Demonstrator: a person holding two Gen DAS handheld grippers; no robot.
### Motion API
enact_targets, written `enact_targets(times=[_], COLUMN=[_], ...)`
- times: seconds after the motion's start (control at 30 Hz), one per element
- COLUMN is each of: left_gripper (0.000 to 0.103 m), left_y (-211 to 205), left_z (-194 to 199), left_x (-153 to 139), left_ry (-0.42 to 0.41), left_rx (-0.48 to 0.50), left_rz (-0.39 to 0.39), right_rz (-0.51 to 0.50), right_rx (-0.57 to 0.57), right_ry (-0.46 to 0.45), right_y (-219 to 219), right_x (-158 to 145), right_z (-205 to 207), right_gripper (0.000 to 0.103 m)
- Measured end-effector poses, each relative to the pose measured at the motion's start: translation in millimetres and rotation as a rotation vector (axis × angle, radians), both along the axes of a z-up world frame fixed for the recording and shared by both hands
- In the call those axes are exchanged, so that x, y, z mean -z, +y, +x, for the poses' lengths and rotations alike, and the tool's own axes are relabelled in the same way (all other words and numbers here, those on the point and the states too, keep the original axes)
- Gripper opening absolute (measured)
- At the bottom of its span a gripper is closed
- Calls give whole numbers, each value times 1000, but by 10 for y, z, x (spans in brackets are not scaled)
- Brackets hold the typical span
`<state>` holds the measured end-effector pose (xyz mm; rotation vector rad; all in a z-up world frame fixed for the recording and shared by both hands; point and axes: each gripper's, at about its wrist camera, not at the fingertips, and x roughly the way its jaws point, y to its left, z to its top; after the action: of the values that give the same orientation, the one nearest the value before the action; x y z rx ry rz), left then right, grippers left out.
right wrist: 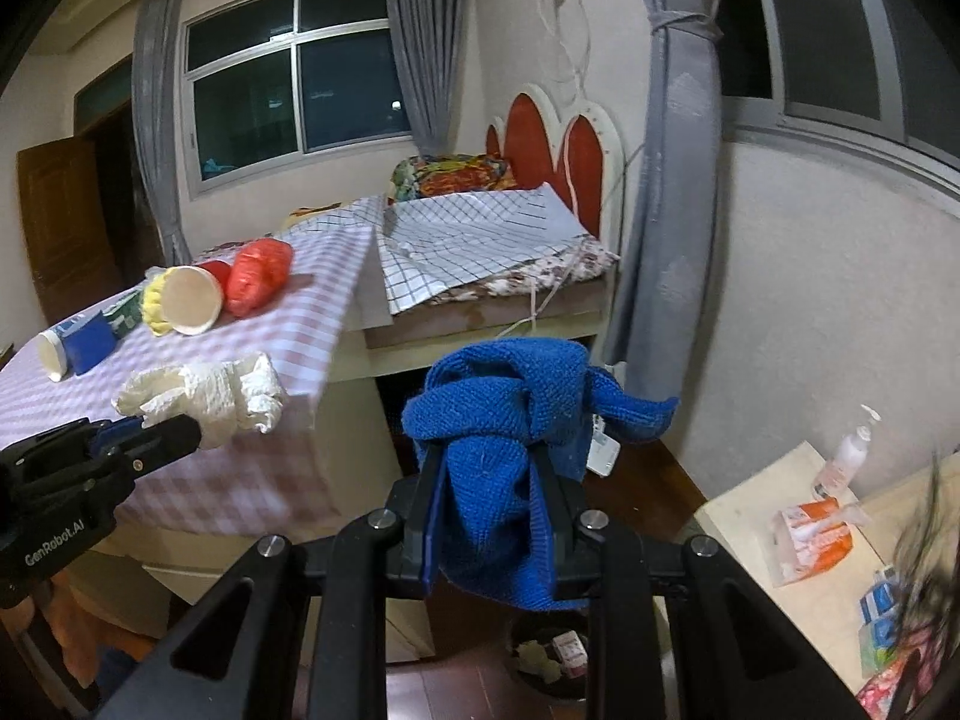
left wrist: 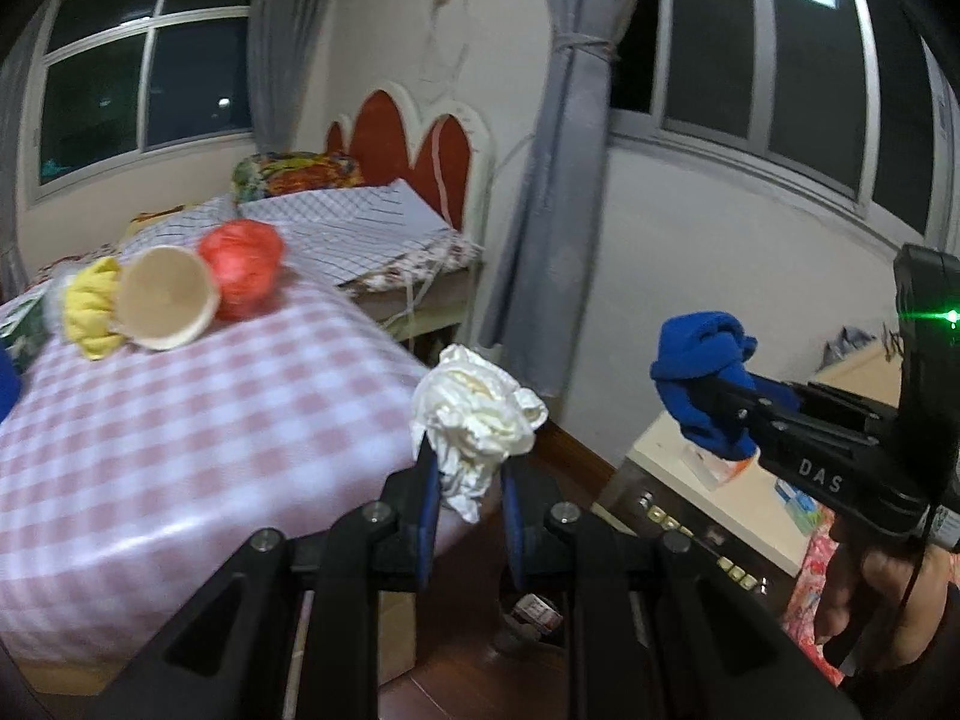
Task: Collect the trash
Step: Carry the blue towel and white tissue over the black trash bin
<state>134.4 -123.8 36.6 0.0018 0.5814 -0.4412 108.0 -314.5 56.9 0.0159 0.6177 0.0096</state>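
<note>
My left gripper (left wrist: 465, 459) is shut on a crumpled white paper wad (left wrist: 474, 414), held in the air off the corner of the pink checked table (left wrist: 180, 420). My right gripper (right wrist: 486, 462) is shut on a bunched blue cloth (right wrist: 504, 414) that drapes over its fingers. Each gripper shows in the other's view: the right gripper (left wrist: 717, 405) with the blue cloth (left wrist: 702, 360), the left gripper (right wrist: 180, 429) with the white wad (right wrist: 210, 390). A dark bin (right wrist: 549, 657) with scraps stands on the floor below both. On the table lie a red bag (left wrist: 243, 267), a tipped paper cup (left wrist: 165, 297) and a yellow rag (left wrist: 90, 306).
A bed (right wrist: 492, 240) with a red headboard (left wrist: 414, 144) stands behind the table, and a grey curtain (left wrist: 552, 180) hangs beside it. At the right a low wooden cabinet (right wrist: 762, 498) carries a tissue pack (right wrist: 813, 534) and a pump bottle (right wrist: 849, 450). A blue-wrapped cup (right wrist: 78, 342) lies on the table's left.
</note>
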Motion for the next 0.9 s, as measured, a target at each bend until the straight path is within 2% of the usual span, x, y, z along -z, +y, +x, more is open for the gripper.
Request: enact_targets(times=[0.2, 0.5, 0.6, 0.9], left_gripper=[20, 20, 20, 20], left_y=[-403, -934, -1063, -1524], left_z=[27, 254, 307, 572], left_x=[203, 849, 1102, 2014], left_ry=[29, 102, 126, 296], left_rx=[74, 155, 172, 240], left_rz=[9, 35, 50, 117], right_rz=[10, 38, 47, 57], right_rx=[43, 67, 62, 19], right_ry=[31, 93, 134, 307], right_y=[-424, -1016, -1167, -1457], right_x=[214, 823, 1131, 2281], right_z=[-88, -97, -68, 61], right_gripper=[26, 26, 26, 26])
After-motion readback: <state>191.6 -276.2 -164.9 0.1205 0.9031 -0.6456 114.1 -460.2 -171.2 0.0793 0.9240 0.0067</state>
